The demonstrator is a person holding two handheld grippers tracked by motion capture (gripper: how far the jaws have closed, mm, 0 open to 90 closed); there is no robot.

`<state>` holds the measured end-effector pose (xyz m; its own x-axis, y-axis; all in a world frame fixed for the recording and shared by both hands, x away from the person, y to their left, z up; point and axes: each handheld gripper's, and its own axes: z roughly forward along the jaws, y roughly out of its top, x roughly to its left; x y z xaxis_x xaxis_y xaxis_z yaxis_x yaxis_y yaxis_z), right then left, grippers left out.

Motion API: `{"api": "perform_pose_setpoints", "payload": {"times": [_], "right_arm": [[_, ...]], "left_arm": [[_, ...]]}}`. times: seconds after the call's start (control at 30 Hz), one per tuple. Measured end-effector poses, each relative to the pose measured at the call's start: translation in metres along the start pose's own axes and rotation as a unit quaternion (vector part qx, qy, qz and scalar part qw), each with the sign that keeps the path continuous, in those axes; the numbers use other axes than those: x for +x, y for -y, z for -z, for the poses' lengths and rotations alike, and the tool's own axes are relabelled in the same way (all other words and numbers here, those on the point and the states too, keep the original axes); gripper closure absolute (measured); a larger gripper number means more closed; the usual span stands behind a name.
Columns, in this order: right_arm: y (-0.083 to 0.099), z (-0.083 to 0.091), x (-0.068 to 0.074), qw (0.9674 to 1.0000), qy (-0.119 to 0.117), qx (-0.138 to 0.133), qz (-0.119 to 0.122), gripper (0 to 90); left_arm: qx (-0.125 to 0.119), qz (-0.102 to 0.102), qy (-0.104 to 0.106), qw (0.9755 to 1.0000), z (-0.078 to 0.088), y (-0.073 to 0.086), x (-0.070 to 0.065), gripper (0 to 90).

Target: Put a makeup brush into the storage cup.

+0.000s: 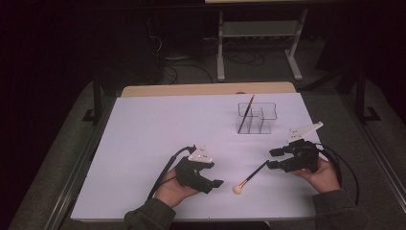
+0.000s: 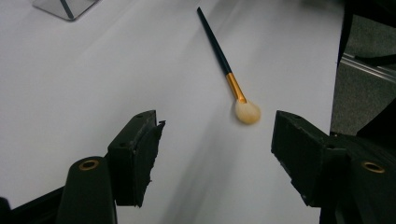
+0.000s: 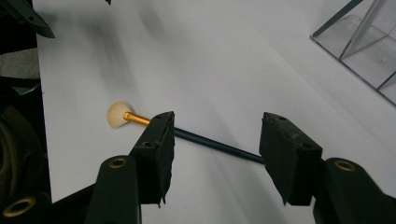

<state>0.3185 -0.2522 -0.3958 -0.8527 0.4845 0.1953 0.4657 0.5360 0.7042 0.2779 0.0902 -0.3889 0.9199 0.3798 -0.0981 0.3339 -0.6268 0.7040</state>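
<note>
A makeup brush [image 1: 250, 176] with a dark handle, gold ferrule and cream head lies on the white table [image 1: 158, 129], head toward the front edge. My right gripper [image 1: 273, 158] hovers at the tip of its handle. In the right gripper view the handle [image 3: 215, 145] runs across the gap between the spread jaws of my right gripper [image 3: 217, 149], and neither pad presses on it. My left gripper [image 1: 218, 184] is open just left of the brush head. In its own view the brush [image 2: 224, 61] lies ahead of my left gripper [image 2: 217, 154], with nothing between the jaws.
A clear acrylic organizer [image 1: 257, 118] with several compartments stands at the back right of the table, and a second brush [image 1: 246, 112] leans upright in it. Its corner [image 3: 359, 42] lies close to the right gripper. A wooden strip [image 1: 206, 89] borders the far edge.
</note>
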Motion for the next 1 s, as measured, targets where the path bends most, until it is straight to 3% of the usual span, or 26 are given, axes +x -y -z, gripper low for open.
{"api": "perform_pose_setpoints", "payload": {"times": [0.2,0.93,1.0], "right_arm": [[0.003,0.000,-0.002,1.0000,0.004,0.000,-0.002,43.3],[0.007,0.002,-0.004,1.0000,0.009,0.001,-0.003,42.1],[0.007,0.002,-0.004,1.0000,0.009,0.001,-0.003,42.0]], "left_arm": [[0.005,0.006,0.000,1.0000,-0.010,-0.010,-0.001,32.8],[0.039,-0.002,0.001,0.9993,-0.045,-0.034,-0.009,38.5],[0.038,0.006,0.003,0.9992,-0.048,-0.036,-0.011,39.4]]}}
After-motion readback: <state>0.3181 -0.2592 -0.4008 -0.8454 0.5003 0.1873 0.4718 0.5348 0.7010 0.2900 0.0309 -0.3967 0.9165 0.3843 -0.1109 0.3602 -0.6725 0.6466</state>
